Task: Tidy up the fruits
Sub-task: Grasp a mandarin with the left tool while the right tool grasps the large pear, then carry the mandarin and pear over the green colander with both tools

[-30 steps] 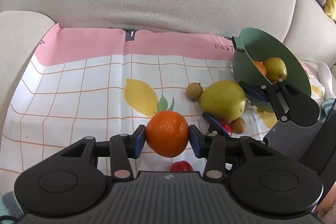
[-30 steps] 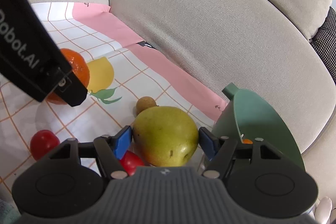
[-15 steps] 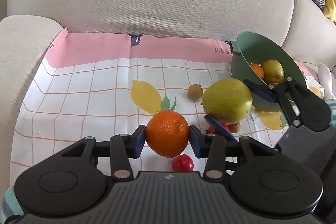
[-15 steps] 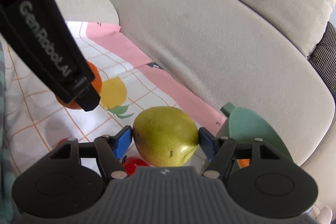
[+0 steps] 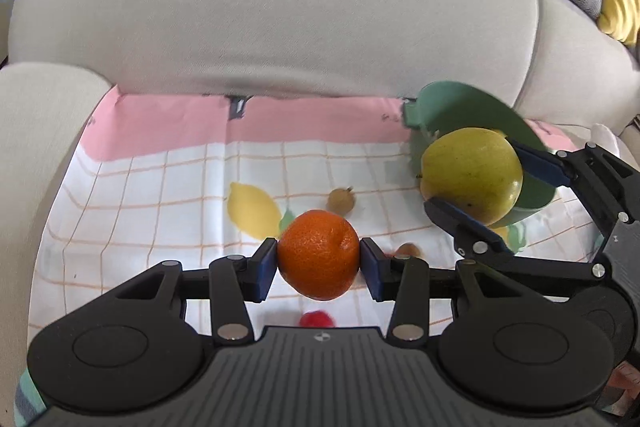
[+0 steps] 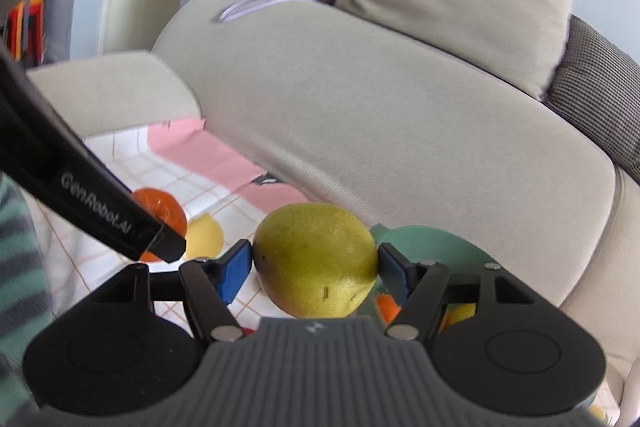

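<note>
Holding tight, the left claw (image 5: 319,264) squeezes a round orange (image 5: 319,254) across its middle; the right claw (image 6: 315,267) grips a big, heavy, smooth pear (image 6: 316,259) that could slip.

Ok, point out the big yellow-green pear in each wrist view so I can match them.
Left wrist view: the pear is at right of centre, clamped in the right gripper, in front of the green bowl.
Right wrist view: the pear is at bottom centre between the blue pads.
Shared landmark: the orange.
</note>
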`<state>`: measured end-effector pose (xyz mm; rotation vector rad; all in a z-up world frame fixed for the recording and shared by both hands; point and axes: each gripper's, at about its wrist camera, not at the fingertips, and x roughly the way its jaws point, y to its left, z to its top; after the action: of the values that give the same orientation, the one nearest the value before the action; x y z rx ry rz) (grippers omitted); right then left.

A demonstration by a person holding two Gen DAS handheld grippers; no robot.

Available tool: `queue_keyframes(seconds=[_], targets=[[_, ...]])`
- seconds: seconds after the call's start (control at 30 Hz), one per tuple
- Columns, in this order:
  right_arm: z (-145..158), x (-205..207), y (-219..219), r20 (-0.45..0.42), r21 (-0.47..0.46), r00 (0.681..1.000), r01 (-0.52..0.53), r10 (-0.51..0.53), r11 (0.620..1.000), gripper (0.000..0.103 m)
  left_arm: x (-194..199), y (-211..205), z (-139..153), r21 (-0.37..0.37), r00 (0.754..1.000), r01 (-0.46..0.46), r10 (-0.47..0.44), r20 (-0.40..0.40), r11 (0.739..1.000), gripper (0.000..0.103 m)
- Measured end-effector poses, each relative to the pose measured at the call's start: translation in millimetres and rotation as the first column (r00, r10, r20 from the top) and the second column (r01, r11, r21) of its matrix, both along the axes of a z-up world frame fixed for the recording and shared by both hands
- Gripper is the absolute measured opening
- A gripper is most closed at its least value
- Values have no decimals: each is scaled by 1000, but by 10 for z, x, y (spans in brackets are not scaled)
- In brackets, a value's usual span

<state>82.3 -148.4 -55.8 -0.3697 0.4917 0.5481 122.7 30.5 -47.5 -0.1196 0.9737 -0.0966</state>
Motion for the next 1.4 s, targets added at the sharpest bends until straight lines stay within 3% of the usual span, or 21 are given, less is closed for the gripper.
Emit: queue_keyframes(seconds=[0.2,0.5,0.8,1.03,1.23,1.4], targets=[[141,97,-284,-39,64,998,58,-55,996,66,66,-203,110,-5,998,45,-44,39,999,50],[141,369,-716,-143,68,983,126,-115,990,66,282,-608,168,27,990,131,-132,56,991,50],[-1,781,-1045,-334,22,931,163,-146,986,66,559,-949,60,64,970,237,-240,34,969,50],[-145,1040,-1170,-489,-22,860,157,-147,987,66,745,-1116,-49,71,955,297,-298,-6,952,50],[-142,1191,-1127,-556,-51,823,108,-118,993,66,855,-1214,-106,98,942,336,-336,-21,937,50],[-175,1268,-1031,-577,-109,812,26,-84,994,66,944,-1233,-171,103,938,347,-345,-40,932,50]])
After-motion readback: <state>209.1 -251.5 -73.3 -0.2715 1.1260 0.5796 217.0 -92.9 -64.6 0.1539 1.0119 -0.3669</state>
